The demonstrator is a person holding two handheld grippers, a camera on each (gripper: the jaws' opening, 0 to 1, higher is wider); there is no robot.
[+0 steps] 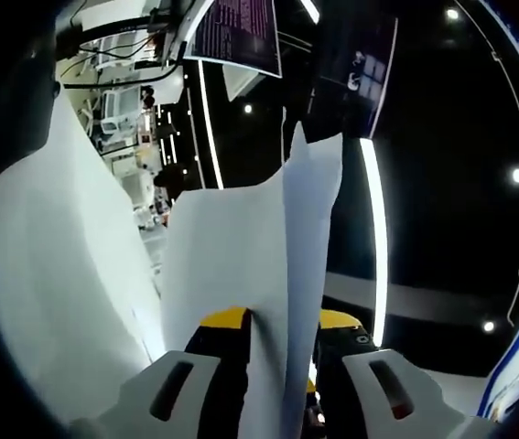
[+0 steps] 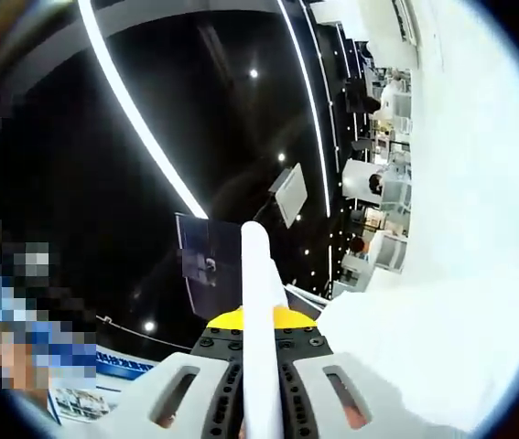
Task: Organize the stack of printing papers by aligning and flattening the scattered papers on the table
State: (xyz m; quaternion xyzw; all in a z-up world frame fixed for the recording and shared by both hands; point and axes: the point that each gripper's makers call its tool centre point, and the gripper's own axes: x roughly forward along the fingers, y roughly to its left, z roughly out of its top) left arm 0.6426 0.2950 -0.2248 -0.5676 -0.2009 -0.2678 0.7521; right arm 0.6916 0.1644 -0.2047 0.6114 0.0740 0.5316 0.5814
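Left claw (image 1: 282, 366) clamped on paper stack (image 1: 241, 274), held upright in air. Right claw (image 2: 261, 366) pinched on same stack's edge (image 2: 257, 302). Risk: loose sheets fanning, slipping out if grip eases. Top edges uneven. Open room all round, table unseen.

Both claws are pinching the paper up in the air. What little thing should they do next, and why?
Probably lower the papers edge-first and tap them down to even the sheets. The left claw and right claw both pinch the stack upright, and in the left gripper view its top edges look stepped, not level.
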